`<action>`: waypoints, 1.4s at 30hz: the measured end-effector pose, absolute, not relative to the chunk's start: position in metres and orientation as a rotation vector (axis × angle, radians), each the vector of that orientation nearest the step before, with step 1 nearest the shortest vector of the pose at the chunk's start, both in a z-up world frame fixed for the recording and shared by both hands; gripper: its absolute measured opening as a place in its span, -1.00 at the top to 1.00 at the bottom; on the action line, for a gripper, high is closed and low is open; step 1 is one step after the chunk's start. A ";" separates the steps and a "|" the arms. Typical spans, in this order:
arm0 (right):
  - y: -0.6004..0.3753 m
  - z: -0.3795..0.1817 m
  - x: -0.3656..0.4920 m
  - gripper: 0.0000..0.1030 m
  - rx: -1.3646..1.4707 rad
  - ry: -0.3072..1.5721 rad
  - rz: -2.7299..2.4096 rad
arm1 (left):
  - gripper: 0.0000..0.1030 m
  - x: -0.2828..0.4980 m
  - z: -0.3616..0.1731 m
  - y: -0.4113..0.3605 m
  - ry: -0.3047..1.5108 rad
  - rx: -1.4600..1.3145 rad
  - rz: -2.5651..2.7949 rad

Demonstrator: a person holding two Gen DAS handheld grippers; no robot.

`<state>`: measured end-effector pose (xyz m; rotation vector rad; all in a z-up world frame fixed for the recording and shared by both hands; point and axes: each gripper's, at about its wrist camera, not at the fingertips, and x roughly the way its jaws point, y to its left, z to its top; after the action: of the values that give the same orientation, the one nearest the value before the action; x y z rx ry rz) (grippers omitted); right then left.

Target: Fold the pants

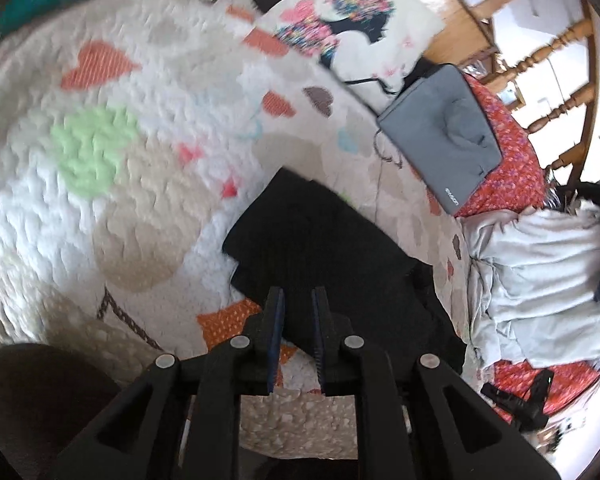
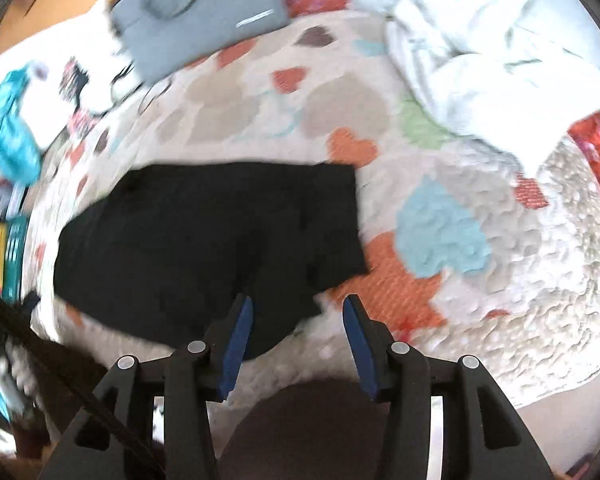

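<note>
The black pants [image 1: 324, 248] lie folded into a compact rectangle on a quilted bedspread with coloured hearts [image 1: 112, 160]. They also show in the right wrist view [image 2: 212, 236]. My left gripper [image 1: 298, 294] hovers over the near edge of the pants, its jaws a narrow gap apart with nothing between them. My right gripper [image 2: 298, 304] is open and empty, just above the near right corner of the pants, over the bedspread [image 2: 480, 280].
A grey laptop bag [image 1: 444, 136] lies beyond the pants, also in the right wrist view [image 2: 196, 12]. A crumpled pale sheet [image 1: 540, 288] is heaped at the bed's side [image 2: 480, 36]. A patterned pillow [image 1: 348, 28] and wooden rails [image 1: 556, 44] stand further off.
</note>
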<state>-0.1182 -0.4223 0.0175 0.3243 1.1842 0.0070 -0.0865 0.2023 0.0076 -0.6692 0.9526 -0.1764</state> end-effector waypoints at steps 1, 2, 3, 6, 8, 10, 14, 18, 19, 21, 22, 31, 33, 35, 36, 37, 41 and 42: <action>-0.422 0.014 -0.112 0.00 0.323 1.186 0.016 | 0.68 -0.087 0.010 0.198 0.943 -0.656 -0.184; -0.420 0.009 -0.104 0.01 0.298 1.187 0.018 | 0.63 -0.086 0.013 0.191 0.935 -0.639 -0.201; -0.415 0.003 -0.096 0.01 0.255 1.190 0.010 | 0.61 -0.084 0.015 0.185 0.938 -0.624 -0.213; -0.402 -0.016 -0.075 0.22 0.203 1.218 0.042 | 0.60 -0.079 0.015 0.159 0.959 -0.594 -0.261; -0.387 -0.027 -0.060 0.24 0.120 1.231 0.056 | 0.60 -0.075 0.014 0.142 0.970 -0.570 -0.287; -0.374 -0.037 -0.050 0.24 0.053 1.240 0.066 | 0.60 -0.073 0.014 0.127 0.977 -0.548 -0.311; -0.364 -0.051 -0.036 0.56 0.008 1.268 0.091 | 0.60 -0.071 0.014 0.107 0.986 -0.503 -0.335; -0.365 -0.028 -0.041 0.82 0.015 1.208 0.083 | 0.59 -0.065 0.008 0.101 1.004 -0.488 -0.321; -0.369 -0.021 -0.042 0.83 0.025 1.188 0.065 | 0.59 -0.064 0.007 0.101 1.007 -0.489 -0.318; -0.383 -0.009 -0.041 0.83 0.051 1.154 0.016 | 0.59 -0.060 0.004 0.100 1.013 -0.492 -0.308; -0.392 -0.006 -0.040 0.83 0.051 1.144 -0.021 | 0.59 -0.059 0.003 0.098 1.014 -0.492 -0.306; -0.438 -0.037 -0.032 0.11 0.154 1.215 -0.223 | 0.59 -0.052 -0.019 0.090 1.065 -0.471 -0.273; -0.449 -0.028 -0.039 -0.03 0.257 1.180 -0.207 | 0.59 -0.054 -0.019 0.090 1.062 -0.460 -0.274; -0.455 -0.024 -0.046 -0.22 0.310 1.161 -0.198 | 0.57 -0.054 -0.018 0.089 1.057 -0.457 -0.274; -0.459 -0.024 -0.049 -0.25 0.349 1.152 -0.173 | 0.55 -0.054 -0.018 0.089 1.056 -0.462 -0.277; -0.460 -0.027 -0.052 -0.26 0.372 1.159 -0.148 | 0.53 -0.054 -0.018 0.088 1.056 -0.469 -0.281; -0.451 -0.051 -0.051 -0.30 0.412 1.215 -0.041 | 0.52 -0.054 -0.020 0.080 1.065 -0.462 -0.302; -0.445 -0.053 -0.050 -0.30 0.395 1.218 -0.026 | 0.52 -0.054 -0.021 0.077 1.069 -0.457 -0.304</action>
<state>-0.0503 -0.4454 -0.0528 0.3949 1.2177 -0.0256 -0.0545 0.0770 -0.0205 -0.4567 1.0687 -0.3042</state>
